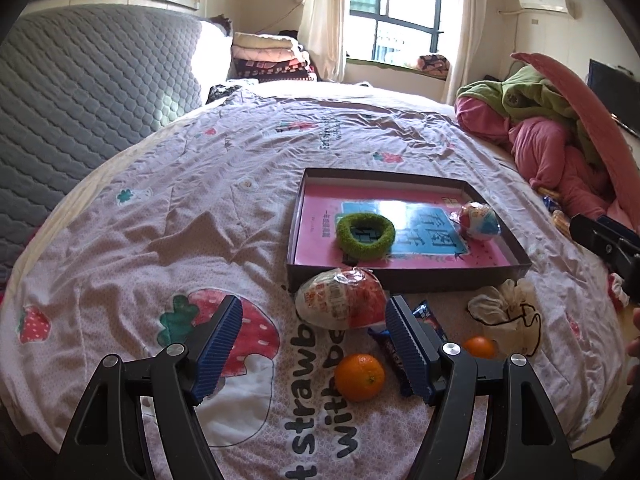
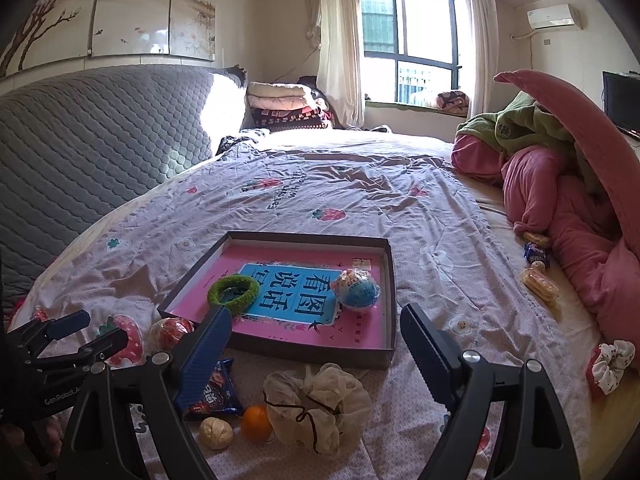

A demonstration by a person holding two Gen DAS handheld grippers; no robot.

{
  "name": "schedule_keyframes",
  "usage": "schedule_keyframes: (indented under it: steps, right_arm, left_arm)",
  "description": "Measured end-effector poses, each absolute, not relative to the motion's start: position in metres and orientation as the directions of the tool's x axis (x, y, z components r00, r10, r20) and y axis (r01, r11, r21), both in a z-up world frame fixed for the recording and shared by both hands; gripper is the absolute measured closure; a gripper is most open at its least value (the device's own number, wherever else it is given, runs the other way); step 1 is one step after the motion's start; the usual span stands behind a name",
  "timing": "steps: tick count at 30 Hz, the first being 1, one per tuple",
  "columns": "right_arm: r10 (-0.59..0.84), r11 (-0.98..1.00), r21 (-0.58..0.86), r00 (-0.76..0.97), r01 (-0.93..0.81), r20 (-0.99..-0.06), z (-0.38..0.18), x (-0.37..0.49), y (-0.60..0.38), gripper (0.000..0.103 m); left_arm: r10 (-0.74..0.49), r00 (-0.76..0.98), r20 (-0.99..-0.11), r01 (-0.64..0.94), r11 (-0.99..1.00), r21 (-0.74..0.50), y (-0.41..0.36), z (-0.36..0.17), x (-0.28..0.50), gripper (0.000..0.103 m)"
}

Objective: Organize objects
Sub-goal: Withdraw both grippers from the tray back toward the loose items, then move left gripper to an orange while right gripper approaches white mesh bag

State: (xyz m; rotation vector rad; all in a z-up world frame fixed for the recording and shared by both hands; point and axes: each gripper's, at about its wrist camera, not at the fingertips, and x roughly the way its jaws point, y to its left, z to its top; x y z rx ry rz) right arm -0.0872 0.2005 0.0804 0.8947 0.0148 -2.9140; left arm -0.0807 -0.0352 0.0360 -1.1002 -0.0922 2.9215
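Two items already sit inside the shallow cardboard tray [image 1: 408,280] at centre frame: a fuzzy green ring [image 1: 365,235] and a foil-wrapped egg with blue print [image 1: 476,220], both resting on its glossy pink lining. Your left gripper [image 1: 314,344] is spread wide and holds nothing, its ribbed blue pads [image 1: 218,344] framing the larger red-and-white wrapped egg [image 1: 340,298], which lies on the bedsheet [image 1: 160,220] just against the tray's near wall. That egg is smooth, rounded and crinkly with film, so I judge a clamp off its widest part could squirt it sideways or tear the wrapper. The tray wall right behind it could also catch a fingertip and shove the whole tray across the soft, wrinkled sheet. At lower centre, an orange [image 1: 359,377] lies just below the egg, and a blue snack packet [image 1: 404,344] sits under the right-hand finger; closing low may drag either along. Your right gripper [image 2: 316,364] is likewise parted and empty, poised above a gauzy drawstring pouch [image 2: 316,408], whose loose cord could snag.
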Motion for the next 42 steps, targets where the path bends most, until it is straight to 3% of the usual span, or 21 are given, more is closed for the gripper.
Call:
schedule_keyframes:
  steps: [6, 14, 20, 27, 42]
  right_arm:
    - [-0.079, -0.995, 0.003, -0.802, 0.096, -0.592, 0.066, -0.089, 0.207, 0.017]
    - [-0.082, -0.994, -0.007, -0.774, 0.111, -0.628, 0.049, -0.088, 0.208, 0.017]
    - [-0.13, -0.988, 0.028, -0.737, 0.149, -0.663, 0.032, -0.085, 0.209, 0.017]
    - [-0.074, -0.986, -0.06, -0.727, 0.157, -0.682, 0.017, -0.083, 0.205, 0.017]
    - [-0.084, -0.979, -0.075, -0.708, 0.191, -0.701, 0.008, -0.074, 0.21, 0.017]
  left_arm:
    - [0.042, -0.722, -0.69, -0.022, -0.999, -0.039, -0.031, 0.02, -0.084, 0.028]
    - [0.123, -0.676, -0.727, -0.07, -0.992, -0.103, -0.026, 0.01, -0.084, 0.028]
    - [0.107, -0.664, -0.74, -0.089, -0.994, -0.065, -0.019, 0.002, -0.081, 0.028]
    - [0.111, -0.638, -0.762, -0.11, -0.993, -0.053, -0.015, -0.008, -0.081, 0.028]
    - [0.097, -0.624, -0.776, -0.109, -0.993, -0.036, -0.017, -0.014, -0.08, 0.028]
